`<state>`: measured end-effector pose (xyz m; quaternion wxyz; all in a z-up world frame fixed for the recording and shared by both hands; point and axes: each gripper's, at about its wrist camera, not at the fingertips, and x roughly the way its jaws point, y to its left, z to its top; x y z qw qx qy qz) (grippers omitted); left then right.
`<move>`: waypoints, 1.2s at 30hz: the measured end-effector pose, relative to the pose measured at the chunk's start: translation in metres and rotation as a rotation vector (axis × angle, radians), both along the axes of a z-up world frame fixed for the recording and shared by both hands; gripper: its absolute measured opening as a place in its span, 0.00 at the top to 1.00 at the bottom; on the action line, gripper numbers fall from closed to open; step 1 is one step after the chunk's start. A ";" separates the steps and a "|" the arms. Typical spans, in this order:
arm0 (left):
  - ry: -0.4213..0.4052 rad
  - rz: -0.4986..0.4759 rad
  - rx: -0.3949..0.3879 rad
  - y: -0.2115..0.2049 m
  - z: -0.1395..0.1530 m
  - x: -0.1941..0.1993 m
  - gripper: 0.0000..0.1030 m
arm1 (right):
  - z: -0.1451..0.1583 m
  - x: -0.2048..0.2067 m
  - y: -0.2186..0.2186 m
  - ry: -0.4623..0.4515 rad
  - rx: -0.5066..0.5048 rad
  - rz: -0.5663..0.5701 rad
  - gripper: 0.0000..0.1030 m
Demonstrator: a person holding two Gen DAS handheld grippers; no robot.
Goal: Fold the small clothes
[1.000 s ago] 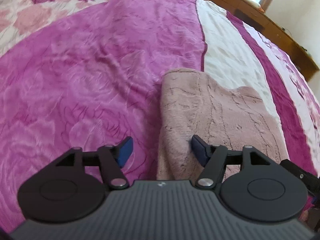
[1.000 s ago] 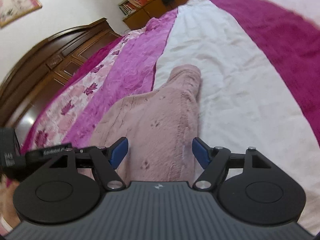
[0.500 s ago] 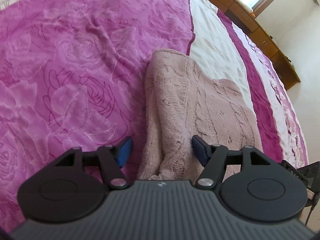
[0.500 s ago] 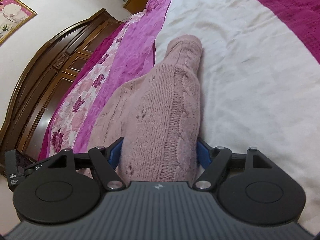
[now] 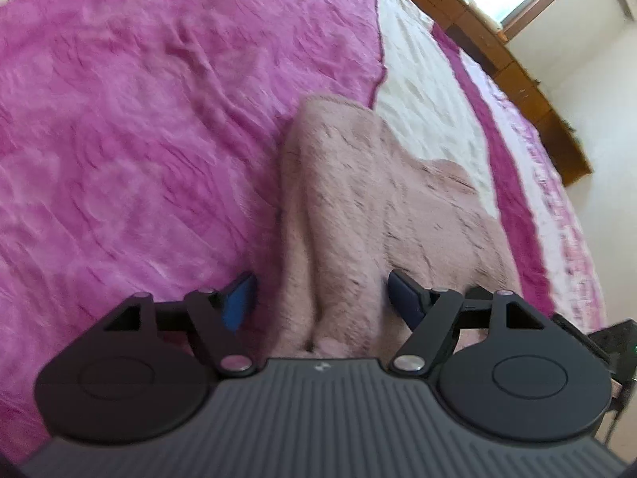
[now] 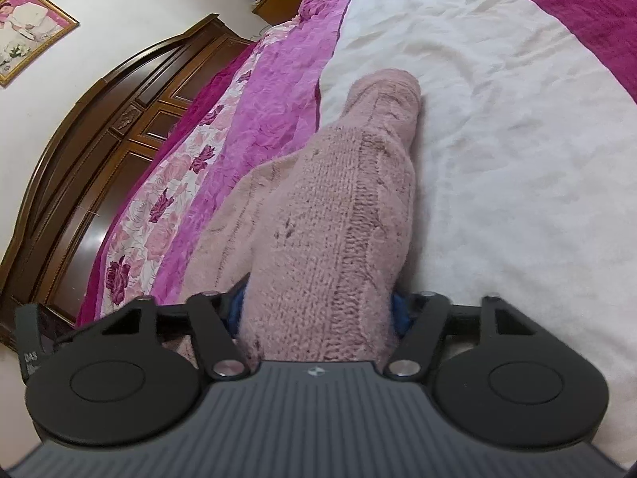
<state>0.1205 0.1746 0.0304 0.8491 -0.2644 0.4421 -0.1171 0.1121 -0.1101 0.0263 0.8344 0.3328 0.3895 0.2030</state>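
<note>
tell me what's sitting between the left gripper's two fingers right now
A fold of the pink knit sweater lies between the open left gripper fingers, neither pad clearly touching it; the left wrist view shows this.

The sweater (image 6: 330, 215) lies on the bed (image 6: 517, 119), ahead of both my grippers. It runs between my right gripper's (image 6: 318, 310) fingers; the headboard (image 6: 91, 151) stands far left.

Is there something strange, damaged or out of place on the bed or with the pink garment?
Nothing stands out. The pink knitted garment lies on the bedspread, bunched between the right gripper fingers. No tear or spill shows, though the left wrist view is blurred.
</note>
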 end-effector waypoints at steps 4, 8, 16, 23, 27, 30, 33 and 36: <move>-0.002 -0.020 -0.058 -0.007 -0.004 -0.001 0.49 | 0.019 0.004 -0.001 -0.041 -0.015 0.016 0.49; -0.006 -0.003 -0.090 -0.009 0.005 -0.001 0.56 | 0.046 0.009 -0.006 -0.049 0.026 0.012 0.51; -0.046 -0.101 -0.173 -0.053 0.026 -0.020 0.57 | 0.096 -0.036 -0.055 -0.132 -0.012 -0.054 0.51; -0.013 -0.220 -0.134 -0.106 0.016 -0.054 0.57 | 0.075 -0.099 -0.114 -0.049 -0.076 -0.135 0.51; -0.009 -0.221 -0.059 -0.113 0.006 -0.065 0.56 | 0.045 -0.110 -0.124 0.034 -0.112 -0.141 0.49; -0.002 -0.192 -0.037 -0.108 0.003 -0.066 0.56 | 0.025 -0.122 -0.112 0.038 -0.194 -0.125 0.46; -0.022 -0.187 0.015 -0.104 0.004 -0.070 0.56 | 0.019 -0.134 -0.104 -0.001 -0.221 -0.131 0.45; -0.040 -0.193 0.047 -0.104 0.007 -0.072 0.56 | 0.020 -0.135 -0.098 -0.003 -0.219 -0.138 0.42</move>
